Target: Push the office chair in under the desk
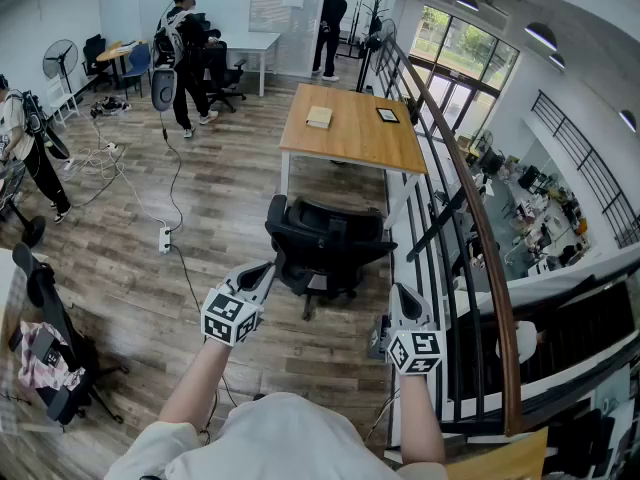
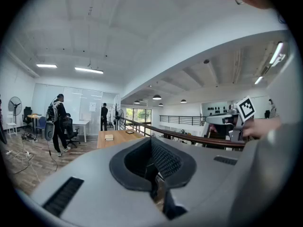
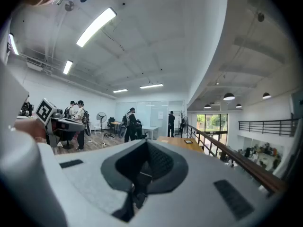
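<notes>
The black office chair [image 1: 325, 243] stands on the wood floor just in front of the near end of the wooden desk [image 1: 355, 128], its back towards me. My left gripper [image 1: 270, 268] is shut and empty, its tips at the left edge of the chair's back; I cannot tell whether they touch. To the chair's right, near the railing, my right gripper [image 1: 402, 294] is also shut and empty. Both gripper views look level over the chair, which is hidden in them. The desk [image 2: 116, 137] [image 3: 177, 142] lies ahead in both.
A wood-topped metal railing [image 1: 470, 208] runs close along the desk's right side. A book [image 1: 319, 117] and a tablet [image 1: 387, 115] lie on the desk. A power strip [image 1: 165, 238] with cables lies on the floor at left. Another black chair [image 1: 45, 308] stands near left. Several people stand far off.
</notes>
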Tool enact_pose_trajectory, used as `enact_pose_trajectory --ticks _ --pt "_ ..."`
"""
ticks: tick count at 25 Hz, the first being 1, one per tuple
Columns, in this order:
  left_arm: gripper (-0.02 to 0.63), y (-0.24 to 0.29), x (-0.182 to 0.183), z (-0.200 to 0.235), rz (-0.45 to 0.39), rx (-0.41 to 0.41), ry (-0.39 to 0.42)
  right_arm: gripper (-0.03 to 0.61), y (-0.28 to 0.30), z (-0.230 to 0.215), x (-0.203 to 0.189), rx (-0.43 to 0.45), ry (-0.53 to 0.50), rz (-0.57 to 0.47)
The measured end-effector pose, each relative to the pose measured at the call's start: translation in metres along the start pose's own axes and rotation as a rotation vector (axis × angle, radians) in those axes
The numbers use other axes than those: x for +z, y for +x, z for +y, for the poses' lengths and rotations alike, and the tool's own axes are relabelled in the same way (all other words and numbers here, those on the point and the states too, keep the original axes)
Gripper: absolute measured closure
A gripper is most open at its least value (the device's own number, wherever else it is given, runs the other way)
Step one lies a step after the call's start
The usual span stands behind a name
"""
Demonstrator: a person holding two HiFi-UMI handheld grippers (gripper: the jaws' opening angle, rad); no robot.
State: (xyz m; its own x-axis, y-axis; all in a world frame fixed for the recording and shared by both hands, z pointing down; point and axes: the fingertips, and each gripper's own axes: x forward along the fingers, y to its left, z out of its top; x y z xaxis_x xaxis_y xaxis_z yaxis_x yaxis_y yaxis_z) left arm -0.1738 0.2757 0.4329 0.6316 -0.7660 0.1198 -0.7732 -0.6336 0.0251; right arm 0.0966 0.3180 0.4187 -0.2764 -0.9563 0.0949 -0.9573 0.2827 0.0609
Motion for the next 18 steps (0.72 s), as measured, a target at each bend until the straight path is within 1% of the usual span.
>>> enact_pose_trajectory --ticks 18 --pt "0.620 0.002 -0.008 -0.016 0.012 -0.009 0.002 0.575 -0.009 -0.003 -0.008 0.009 -0.001 0.002"
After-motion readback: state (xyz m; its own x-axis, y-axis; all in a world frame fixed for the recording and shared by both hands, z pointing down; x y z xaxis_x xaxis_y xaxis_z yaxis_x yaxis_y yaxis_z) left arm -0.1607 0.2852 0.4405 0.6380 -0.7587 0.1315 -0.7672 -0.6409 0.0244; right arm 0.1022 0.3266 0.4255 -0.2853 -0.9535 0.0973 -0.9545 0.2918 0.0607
